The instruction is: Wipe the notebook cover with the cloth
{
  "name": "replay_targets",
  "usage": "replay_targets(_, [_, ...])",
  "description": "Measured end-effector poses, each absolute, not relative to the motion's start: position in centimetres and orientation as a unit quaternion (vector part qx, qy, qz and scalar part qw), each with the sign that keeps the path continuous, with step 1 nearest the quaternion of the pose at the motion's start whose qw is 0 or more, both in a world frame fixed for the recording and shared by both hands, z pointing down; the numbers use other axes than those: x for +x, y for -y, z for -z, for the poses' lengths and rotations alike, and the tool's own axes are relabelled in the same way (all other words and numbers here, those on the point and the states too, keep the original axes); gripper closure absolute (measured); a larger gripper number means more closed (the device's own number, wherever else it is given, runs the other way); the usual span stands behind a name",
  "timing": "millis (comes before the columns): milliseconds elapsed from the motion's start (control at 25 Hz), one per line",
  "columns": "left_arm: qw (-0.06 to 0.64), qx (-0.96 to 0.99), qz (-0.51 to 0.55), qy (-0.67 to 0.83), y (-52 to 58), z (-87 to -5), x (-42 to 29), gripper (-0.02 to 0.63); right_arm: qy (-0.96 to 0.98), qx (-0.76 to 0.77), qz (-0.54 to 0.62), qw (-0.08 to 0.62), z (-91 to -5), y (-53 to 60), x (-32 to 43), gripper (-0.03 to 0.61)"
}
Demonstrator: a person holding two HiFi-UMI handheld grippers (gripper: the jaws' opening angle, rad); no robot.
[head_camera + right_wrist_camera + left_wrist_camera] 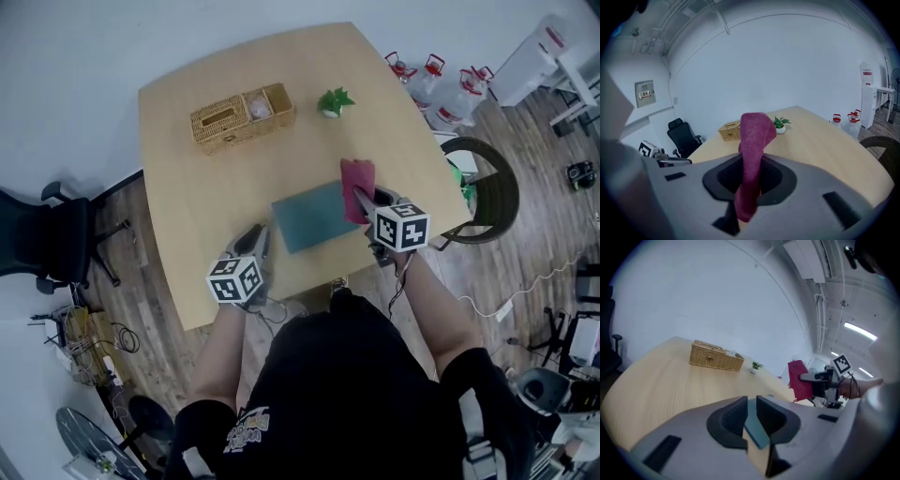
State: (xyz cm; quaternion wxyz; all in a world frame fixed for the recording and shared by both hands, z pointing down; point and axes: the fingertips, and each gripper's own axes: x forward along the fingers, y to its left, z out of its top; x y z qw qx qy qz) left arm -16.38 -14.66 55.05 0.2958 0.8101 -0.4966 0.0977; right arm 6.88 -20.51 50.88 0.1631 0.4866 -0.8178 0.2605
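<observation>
A teal notebook (314,216) lies flat on the wooden table (187,206), near its front edge. My right gripper (364,201) hovers over the notebook's right end, shut on a magenta cloth (356,183) that hangs folded between its pads (776,180). In the right gripper view the cloth (753,140) fills the jaw gap. My left gripper (262,235) sits at the notebook's left edge. Its jaws stand a narrow slot apart, and the notebook (757,434) shows through that slot. The left gripper view also catches the cloth (798,380) and the right gripper (812,377).
A wicker basket (239,117) and a small potted plant (334,101) stand at the table's far side. A black office chair (56,239) is left of the table, a round dark chair (492,192) right of it, and water bottles (441,89) on the floor beyond.
</observation>
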Motion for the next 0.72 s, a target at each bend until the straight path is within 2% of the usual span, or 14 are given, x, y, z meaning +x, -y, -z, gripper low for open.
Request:
replay_targets(280, [0.225, 0.833, -0.051, 0.503, 13.2, -48.7, -17.8, 0.597, 0.826, 0.486, -0.25, 0.133, -47.8, 16.6, 4.5, 0.511])
replay_targets(720, [0.164, 0.857, -0.075, 0.483, 9.1, -45.5, -17.1, 0.6, 0.841, 0.474, -0.23, 0.124, -46.1, 11.5, 2.2, 0.511])
